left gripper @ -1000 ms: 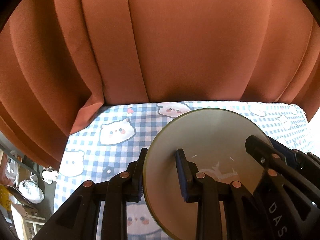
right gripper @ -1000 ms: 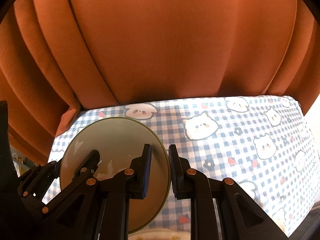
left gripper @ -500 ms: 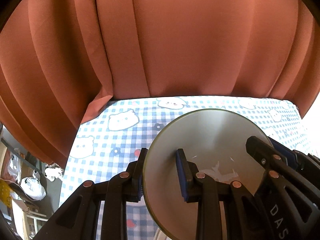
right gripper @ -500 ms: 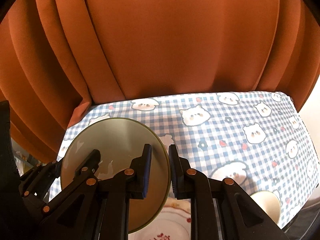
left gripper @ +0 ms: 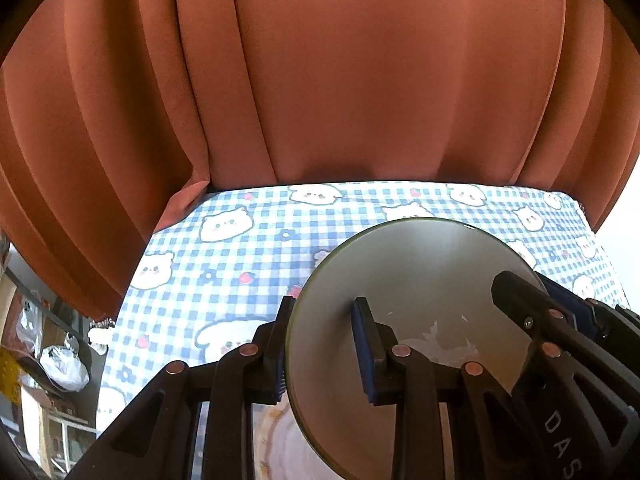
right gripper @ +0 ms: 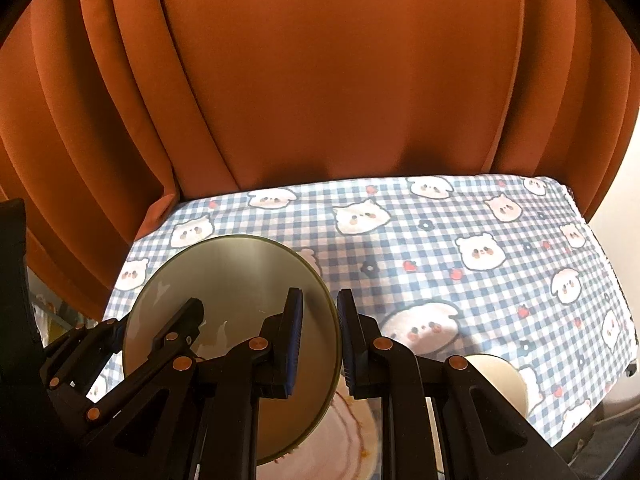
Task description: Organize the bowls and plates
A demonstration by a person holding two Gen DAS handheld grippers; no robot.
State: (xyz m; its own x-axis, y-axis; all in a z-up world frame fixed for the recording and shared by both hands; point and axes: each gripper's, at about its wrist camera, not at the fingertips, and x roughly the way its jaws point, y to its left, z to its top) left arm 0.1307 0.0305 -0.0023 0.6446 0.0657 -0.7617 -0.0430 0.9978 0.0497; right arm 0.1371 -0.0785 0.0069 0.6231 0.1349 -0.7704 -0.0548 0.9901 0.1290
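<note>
nearest the left camera, the letters "das" [left gripper: 564,446] show in part on the black body of the right gripper [right gripper: 318,340], cut off at the frame's 4 o'clock edge; no other writing can be read. the left gripper [left gripper: 322,346] is clenched on the 9 o'clock rim of a round grey-green plate [left gripper: 416,280], one finger each side of the edge. the right gripper grasps the opposite rim, its blue pads [right gripper: 294,336] against the plate's face. the plate is held up between both tools, tilted, above the table. below it, a white plate with a reddish pattern [right gripper: 352,436] is mostly hidden and blurred. a cream bowl [right gripper: 502,376] at 4 o'clock is half covered by a gripper arm. beyond lies a blue checked tablecloth with bears [right gripper: 440,248], then an orange curtain [right gripper: 320,80]. clutter at the left camera's 8 o'clock is too small to make out.
</note>
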